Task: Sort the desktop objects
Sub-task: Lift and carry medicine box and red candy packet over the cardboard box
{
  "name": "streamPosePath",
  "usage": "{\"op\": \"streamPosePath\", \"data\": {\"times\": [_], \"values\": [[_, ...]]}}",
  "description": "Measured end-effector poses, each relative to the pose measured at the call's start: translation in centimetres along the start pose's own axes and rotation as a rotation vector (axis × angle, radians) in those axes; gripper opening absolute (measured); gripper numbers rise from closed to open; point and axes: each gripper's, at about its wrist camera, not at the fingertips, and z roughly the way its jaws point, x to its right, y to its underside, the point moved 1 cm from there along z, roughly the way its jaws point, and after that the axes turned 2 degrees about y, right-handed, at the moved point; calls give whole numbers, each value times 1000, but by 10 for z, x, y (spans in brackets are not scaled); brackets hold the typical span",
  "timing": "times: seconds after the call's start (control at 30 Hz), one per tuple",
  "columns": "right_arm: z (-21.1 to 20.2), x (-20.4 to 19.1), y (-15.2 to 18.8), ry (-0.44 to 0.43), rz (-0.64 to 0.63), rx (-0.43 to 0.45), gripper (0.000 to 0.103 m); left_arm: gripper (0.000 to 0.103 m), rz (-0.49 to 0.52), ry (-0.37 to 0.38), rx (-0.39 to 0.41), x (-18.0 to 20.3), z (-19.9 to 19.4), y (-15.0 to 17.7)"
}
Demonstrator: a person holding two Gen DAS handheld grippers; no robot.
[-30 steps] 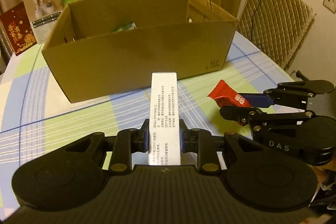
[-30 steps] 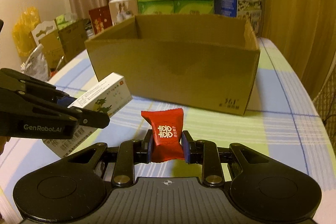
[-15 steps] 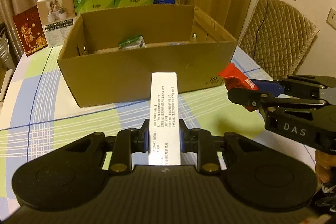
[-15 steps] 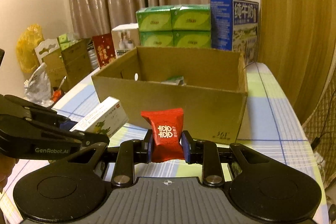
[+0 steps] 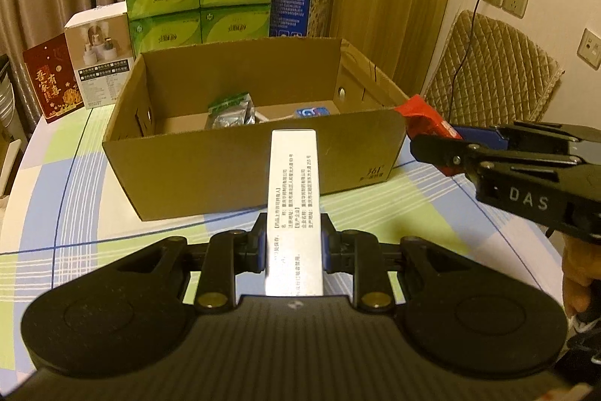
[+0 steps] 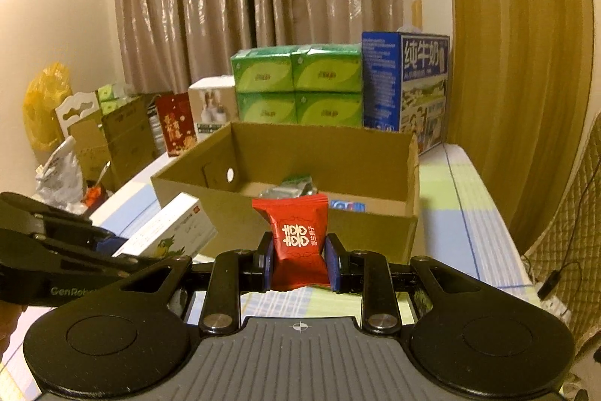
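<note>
Left wrist view: my left gripper (image 5: 294, 243) is clamped on a long, flat white carton (image 5: 294, 198) printed with small dark text, its blue-padded fingers (image 5: 260, 245) pressing both narrow sides. The carton juts forward toward an open brown cardboard box (image 5: 240, 153) on a checked tablecloth (image 5: 75, 198). Inside the box lie a crinkled silver and green foil pouch (image 5: 231, 111) and a small blue packet (image 5: 313, 111). Right wrist view: my right gripper (image 6: 300, 260) is pinching a glossy red candy packet (image 6: 296, 232) with white characters and crimped ends, held above the table just short of the box's near wall. Stacked green tissue packs (image 6: 296, 83) and a blue milk carton case (image 6: 405, 89) stand behind the box.
</note>
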Motion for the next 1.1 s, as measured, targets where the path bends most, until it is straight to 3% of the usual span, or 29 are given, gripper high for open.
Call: {"op": "streamPosePath", "data": {"times": [0.6,1.1], "values": [[15,13,-40,10,30,70,25,21,-54,-49,100,-26,-2,-46],[47,22,-63,16,49,85,25,21,-76,-85,116,-39,15,-72]]}}
